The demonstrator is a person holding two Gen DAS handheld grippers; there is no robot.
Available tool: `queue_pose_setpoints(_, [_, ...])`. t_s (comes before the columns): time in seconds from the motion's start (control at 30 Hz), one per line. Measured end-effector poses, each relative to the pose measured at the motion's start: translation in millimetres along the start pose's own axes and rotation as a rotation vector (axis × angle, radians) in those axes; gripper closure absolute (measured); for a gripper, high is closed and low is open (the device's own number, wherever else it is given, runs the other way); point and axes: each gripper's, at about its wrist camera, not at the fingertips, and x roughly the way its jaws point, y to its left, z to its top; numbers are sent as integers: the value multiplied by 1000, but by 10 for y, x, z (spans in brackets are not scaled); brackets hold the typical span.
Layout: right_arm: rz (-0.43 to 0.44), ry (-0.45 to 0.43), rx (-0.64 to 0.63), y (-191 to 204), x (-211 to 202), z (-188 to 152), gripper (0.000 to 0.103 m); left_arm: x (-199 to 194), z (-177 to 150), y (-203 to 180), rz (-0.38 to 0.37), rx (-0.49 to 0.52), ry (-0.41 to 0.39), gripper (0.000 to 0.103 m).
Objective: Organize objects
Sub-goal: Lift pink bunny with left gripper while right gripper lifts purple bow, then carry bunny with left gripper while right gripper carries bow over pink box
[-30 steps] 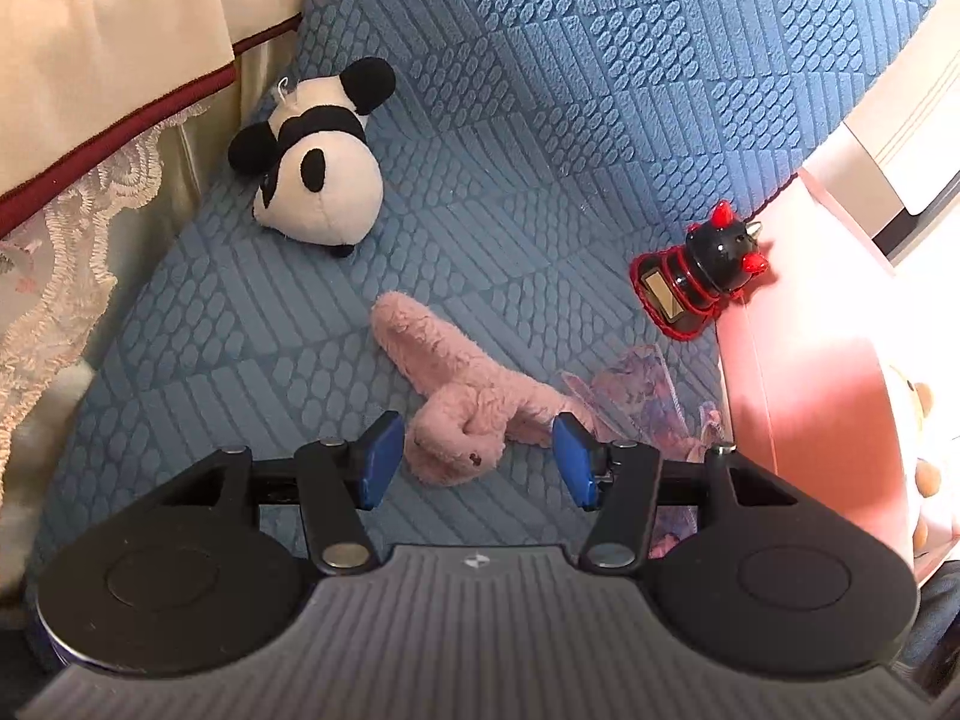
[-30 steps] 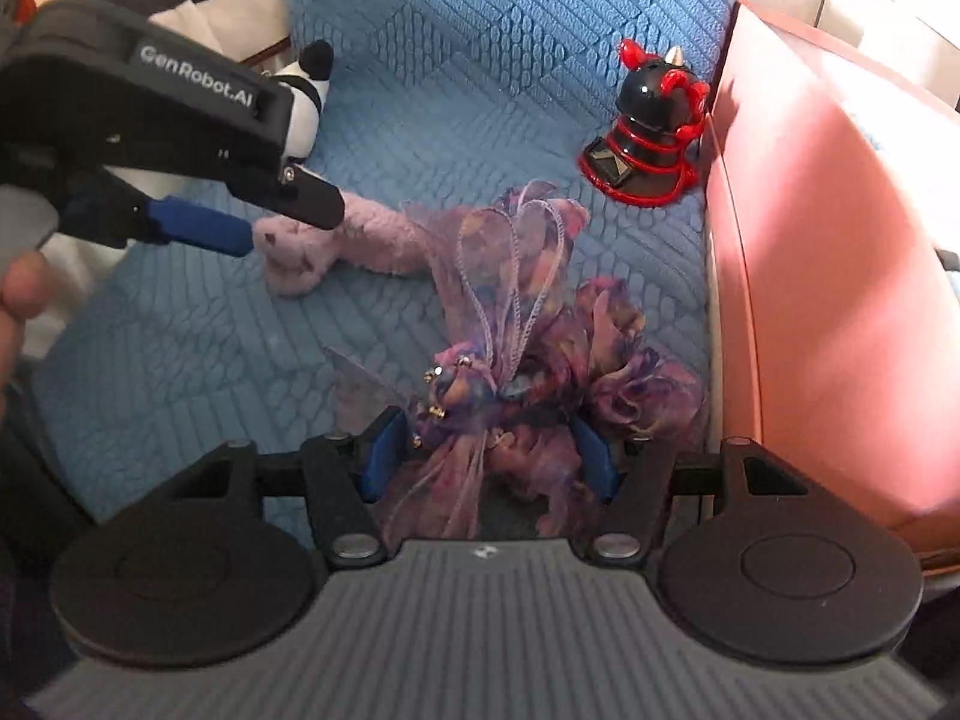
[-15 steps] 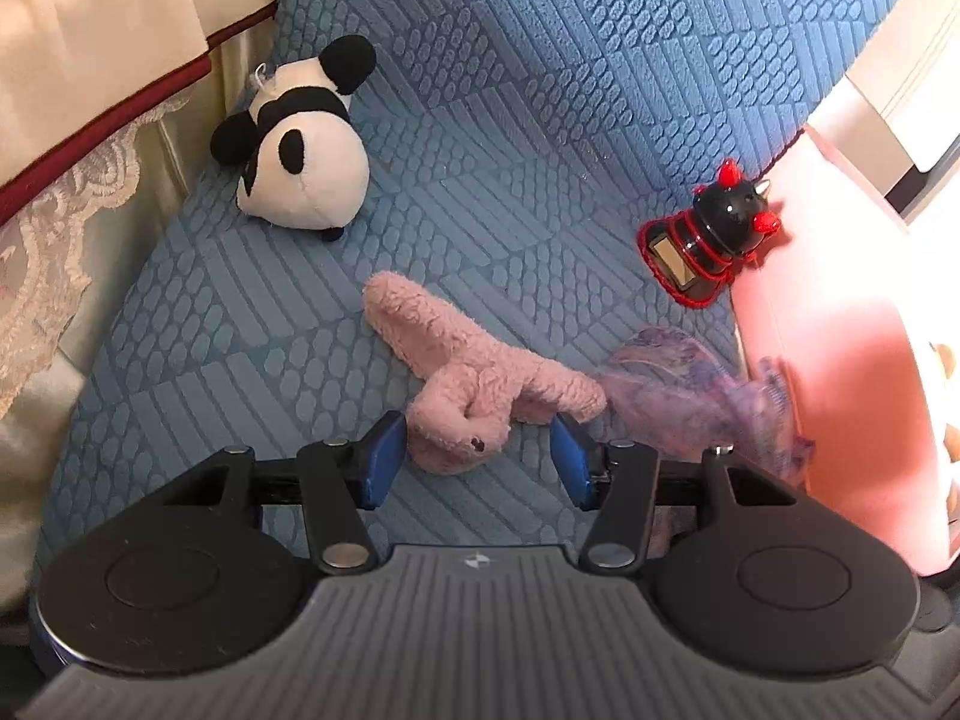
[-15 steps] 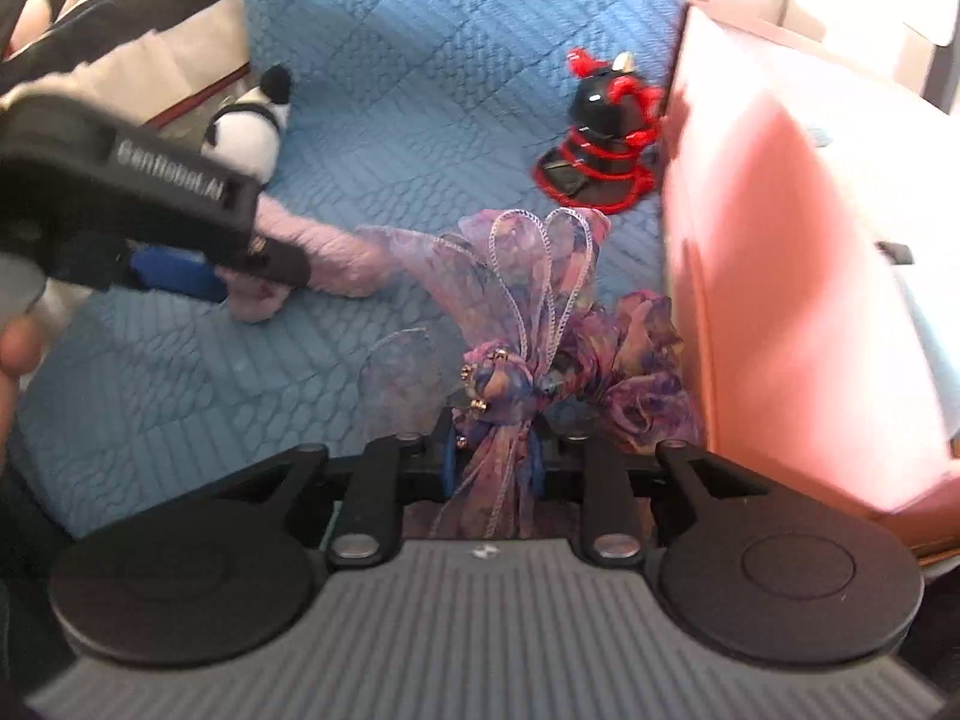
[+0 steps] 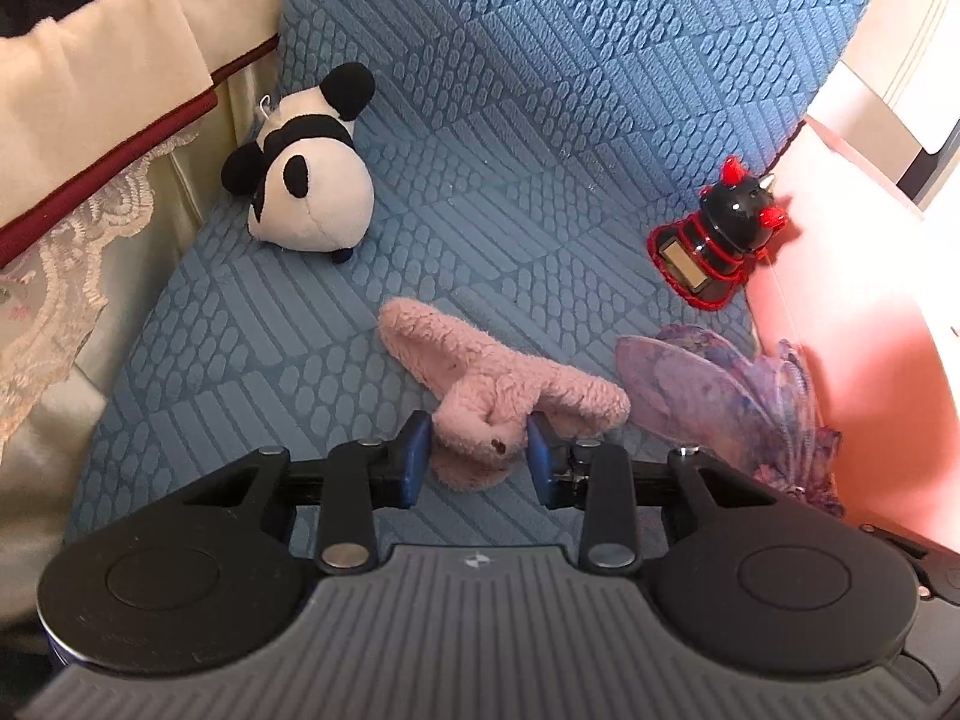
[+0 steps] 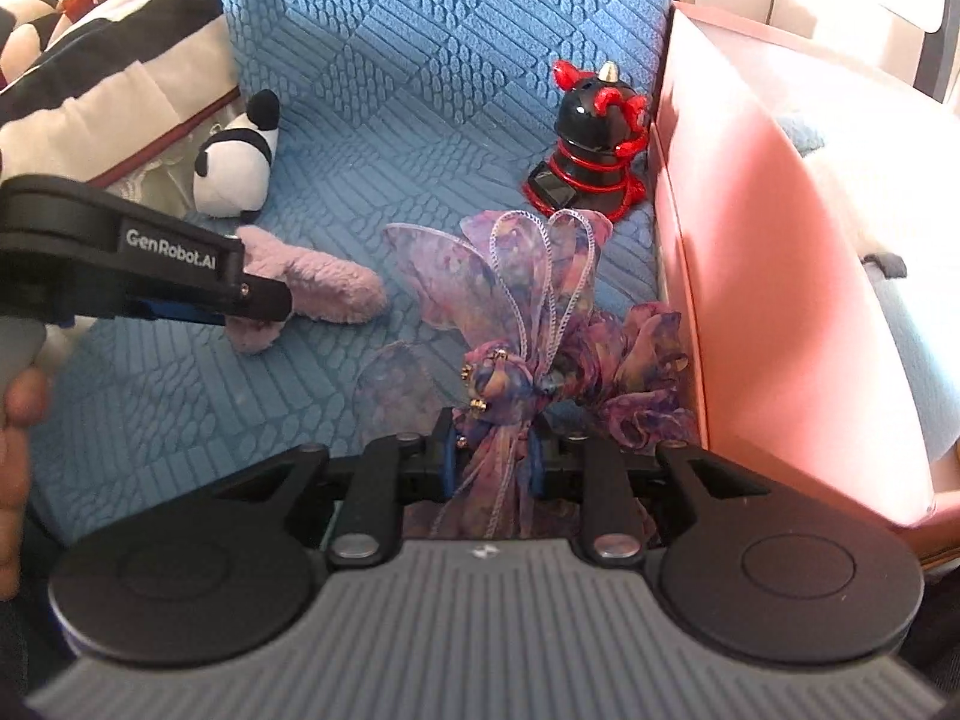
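So over on the far left there's a cream cloth with a dark red band and lace trim (image 5: 90, 138) hanging down beside the blue textured cushion (image 5: 510, 120), and right next to it a little panda plush (image 5: 306, 180) is lying on the cushion, well apart from everything else. Moving along, the pink fuzzy plush (image 5: 480, 390) is sprawled mid-cushion, and the left gripper (image 5: 474, 459) has its blue pads on either side of the plush's head end, narrowed right down to it; they look like they're touching the fur, but I honestly can't tell if it's properly clamped or just resting against it. From the right wrist view you can see that same left gripper reaching in from the left with the plush sticking out past its tip. Next up, the purple sheer ribbon bow (image 6: 522, 324) with the little gold beads sits on the cushion just beside the pink plush, and the right gripper (image 6: 489, 459) is pinched tight on its gathered middle, tails hanging down between the pads. Further back, the black and red horned figurine (image 6: 591, 144) is standing upright on the cushion, close up against the pink box (image 6: 768, 276), which runs along the whole right side. The bow's ruffled end is just about touching the box wall too.
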Motion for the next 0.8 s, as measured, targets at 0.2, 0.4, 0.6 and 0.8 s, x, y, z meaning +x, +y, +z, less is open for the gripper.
queue_pose_setpoints(0.2, [57,31,29,-22,-10,21,78,-93,-39,20,-20,-36,-20,65])
queue_pose_setpoints(0.4, [83,49,61,-82,-36,106,78,-177,3,97,-60,-99,-38,66])
queue_pose_setpoints(0.6, [120,48,95,-174,-197,239,78,-303,44,117,-92,-132,-69,66])
queue_pose_setpoints(0.8, [165,47,126,-258,-415,385,78,-476,38,75,-127,-154,-108,66])
